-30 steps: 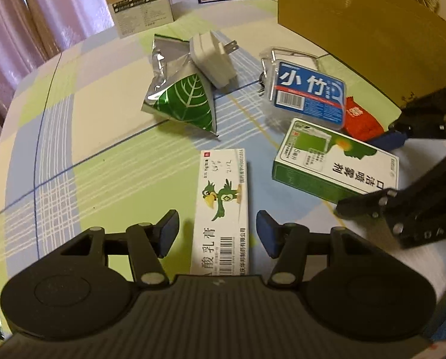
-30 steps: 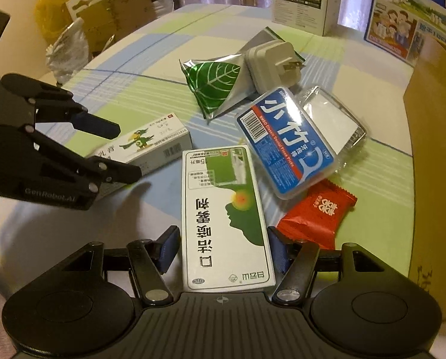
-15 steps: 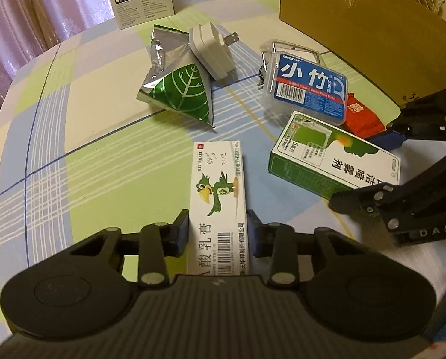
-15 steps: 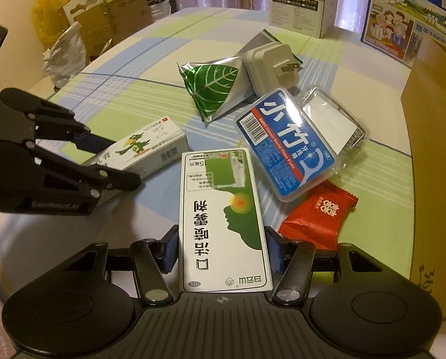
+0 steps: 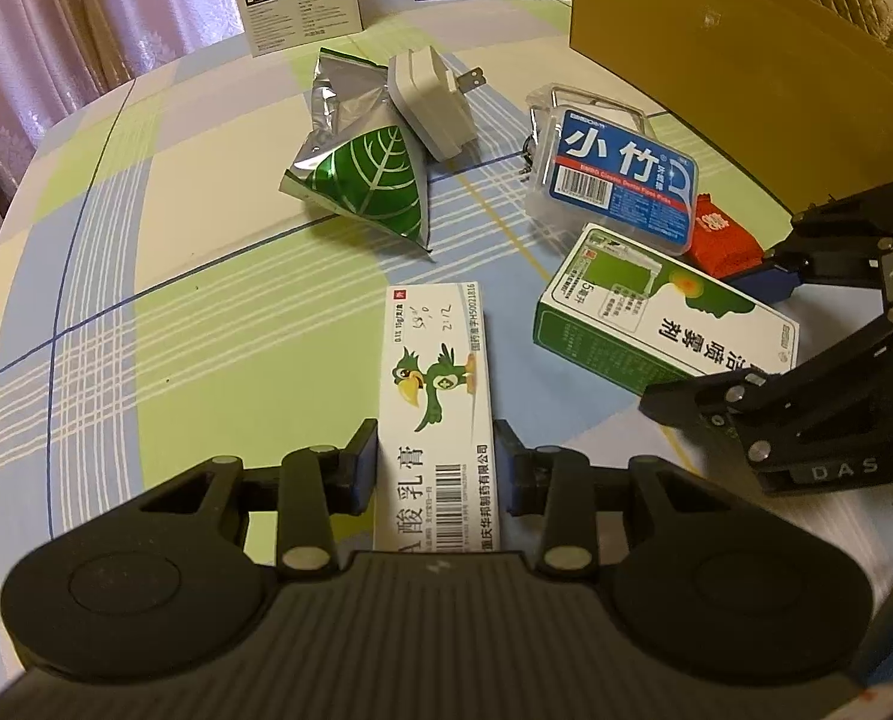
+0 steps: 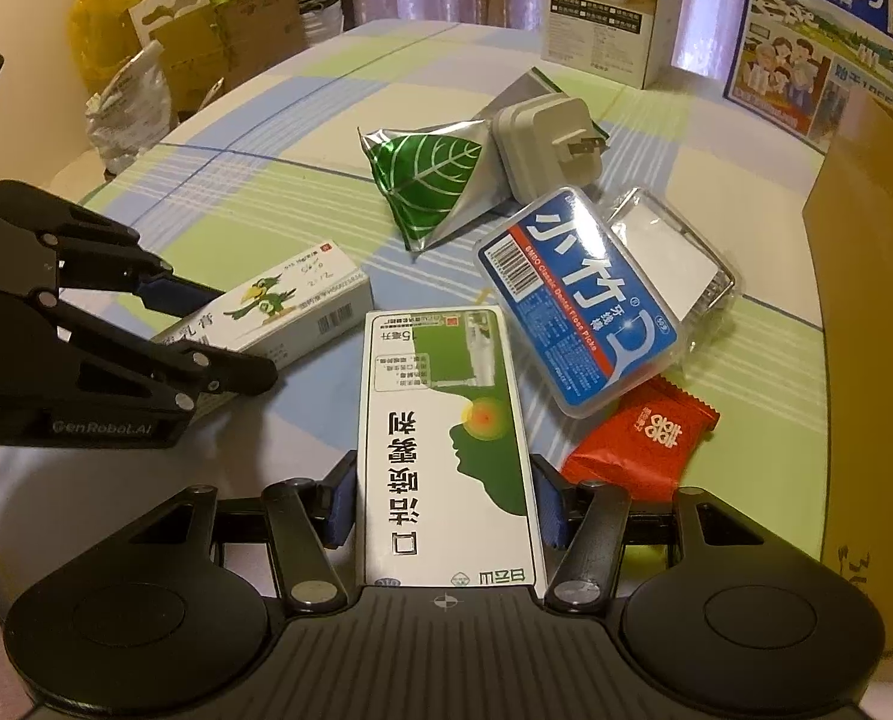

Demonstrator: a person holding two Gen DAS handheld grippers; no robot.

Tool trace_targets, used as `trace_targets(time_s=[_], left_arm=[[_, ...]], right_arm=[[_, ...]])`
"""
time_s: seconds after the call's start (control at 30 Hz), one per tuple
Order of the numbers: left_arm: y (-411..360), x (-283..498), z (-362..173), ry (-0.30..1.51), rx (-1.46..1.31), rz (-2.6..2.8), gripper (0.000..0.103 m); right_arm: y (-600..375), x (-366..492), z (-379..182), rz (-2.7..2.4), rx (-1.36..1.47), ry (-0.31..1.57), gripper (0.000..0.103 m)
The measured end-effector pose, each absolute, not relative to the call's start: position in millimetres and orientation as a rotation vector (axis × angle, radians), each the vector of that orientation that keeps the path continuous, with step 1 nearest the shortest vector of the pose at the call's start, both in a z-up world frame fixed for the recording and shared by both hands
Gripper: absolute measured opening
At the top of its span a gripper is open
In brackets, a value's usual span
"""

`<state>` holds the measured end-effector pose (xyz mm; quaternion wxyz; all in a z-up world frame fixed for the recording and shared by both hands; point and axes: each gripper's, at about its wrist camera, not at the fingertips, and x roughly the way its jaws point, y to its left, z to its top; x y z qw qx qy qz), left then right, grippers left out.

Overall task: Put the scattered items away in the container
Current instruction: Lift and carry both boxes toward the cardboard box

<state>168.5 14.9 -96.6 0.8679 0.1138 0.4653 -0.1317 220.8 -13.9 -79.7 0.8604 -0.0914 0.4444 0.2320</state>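
Left gripper [image 5: 436, 468] fingers clamp the parrot box [image 5: 437, 396]; right gripper [image 6: 444, 504] fingers clamp the green spray box [image 6: 443, 438].

The cardboard container [image 6: 866, 360] is cut off; its inside stays hidden.

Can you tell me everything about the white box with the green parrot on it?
The parrot box is a long, slim cardboard carton, white, with a green cartoon bird, black printed characters, a barcode and some handwriting near its far end. It lies flat on the checked tablecloth, apart from the other things. The left gripper is shut on its near end, one blue pad against each long side. The green and white box sits close on one side but does not touch it.
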Motion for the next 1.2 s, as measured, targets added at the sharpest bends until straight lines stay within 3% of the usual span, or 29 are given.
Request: trace_targets(time_s=[0.8, 1.2], left_arm=[[23, 138, -54, 0.911, 0.177, -0.213, 0.033], [9, 124, -12, 0.859, 0.154, -0.202, 0.033]], right_arm=[[-17, 193, -41, 0.490, -0.158, 0.721, 0.053], [-34, 182, 6, 0.421, -0.155, 0.625, 0.053]])
